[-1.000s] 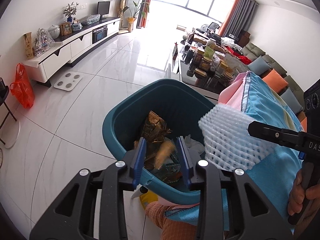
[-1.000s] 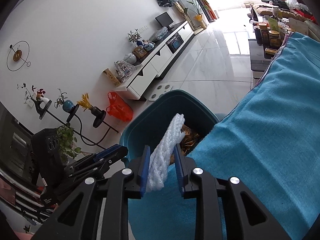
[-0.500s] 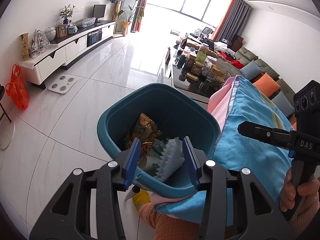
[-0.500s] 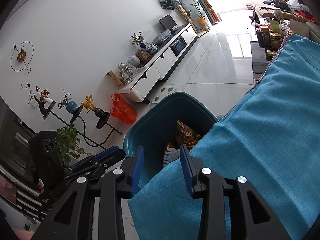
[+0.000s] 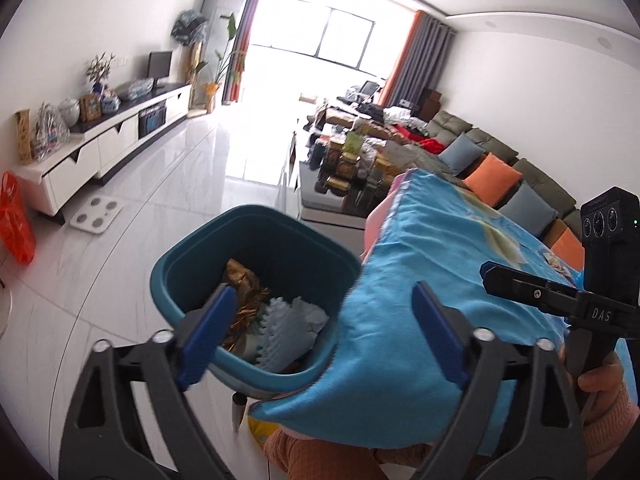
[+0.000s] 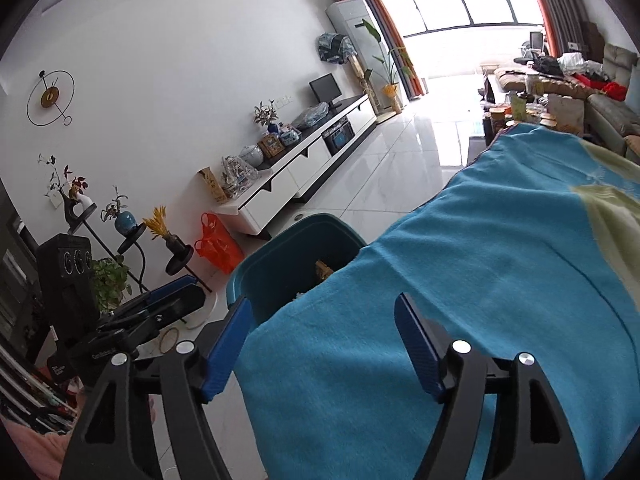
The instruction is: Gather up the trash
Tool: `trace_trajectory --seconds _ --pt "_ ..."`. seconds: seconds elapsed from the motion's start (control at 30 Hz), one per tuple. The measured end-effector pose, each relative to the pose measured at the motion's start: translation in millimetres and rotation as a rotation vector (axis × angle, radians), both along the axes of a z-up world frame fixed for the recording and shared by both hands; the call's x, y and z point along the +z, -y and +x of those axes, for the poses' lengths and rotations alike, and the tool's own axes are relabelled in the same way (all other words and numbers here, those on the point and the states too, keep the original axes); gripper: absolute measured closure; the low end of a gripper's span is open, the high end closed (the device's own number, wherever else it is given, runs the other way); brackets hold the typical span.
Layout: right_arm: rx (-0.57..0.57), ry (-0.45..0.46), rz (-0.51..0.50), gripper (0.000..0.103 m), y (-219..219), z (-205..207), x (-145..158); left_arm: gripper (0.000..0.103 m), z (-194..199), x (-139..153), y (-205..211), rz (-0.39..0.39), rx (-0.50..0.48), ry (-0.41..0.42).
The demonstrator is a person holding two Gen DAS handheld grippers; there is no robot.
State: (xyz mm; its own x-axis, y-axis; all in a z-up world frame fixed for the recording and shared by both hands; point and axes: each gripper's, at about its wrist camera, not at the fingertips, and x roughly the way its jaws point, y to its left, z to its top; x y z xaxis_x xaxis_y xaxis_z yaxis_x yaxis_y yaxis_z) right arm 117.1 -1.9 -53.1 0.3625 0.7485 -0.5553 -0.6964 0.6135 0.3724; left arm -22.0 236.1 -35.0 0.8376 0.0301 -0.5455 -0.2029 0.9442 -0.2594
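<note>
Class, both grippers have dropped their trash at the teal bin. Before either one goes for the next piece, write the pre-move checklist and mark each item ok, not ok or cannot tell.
1. Left gripper empty: ok; its jaws have just been opening and stand wide, with nothing between them.
2. Right gripper empty: ok; its jaws have just been opening, and only the blue cloth lies beyond them.
3. White foam net inside the teal bin: ok.
4. Brown wrapper inside the bin: ok.
5. Bin upright: ok.
6. More trash left on the cloth: cannot tell; none is in view.
</note>
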Motion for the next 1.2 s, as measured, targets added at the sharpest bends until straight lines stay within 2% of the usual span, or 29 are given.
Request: trace_trajectory --seconds 0.17,0.3,0.43,0.73,0.97,1.2 --pt "-0.105 0.099 -0.014 0.016 44 -18 8 0.006 -4 10 42 0.066 -0.047 0.060" --pt "-0.231 0.196 -0.033 0.007 79 -39 12 0.006 0 11 72 0.080 -0.068 0.097" --pt "-0.361 0.283 -0.062 0.007 113 -60 12 0.006 7 13 106 0.099 -0.084 0.129" --pt "-0.612 0.382 -0.082 0.007 179 -90 12 0.006 11 23 183 0.202 -0.152 0.229" --pt "-0.723 0.436 -0.092 0.007 208 -110 12 0.006 11 28 228 0.269 -0.194 0.278" --pt "-0.790 0.470 -0.084 0.007 226 -125 15 0.006 5 31 250 0.279 -0.232 0.321"
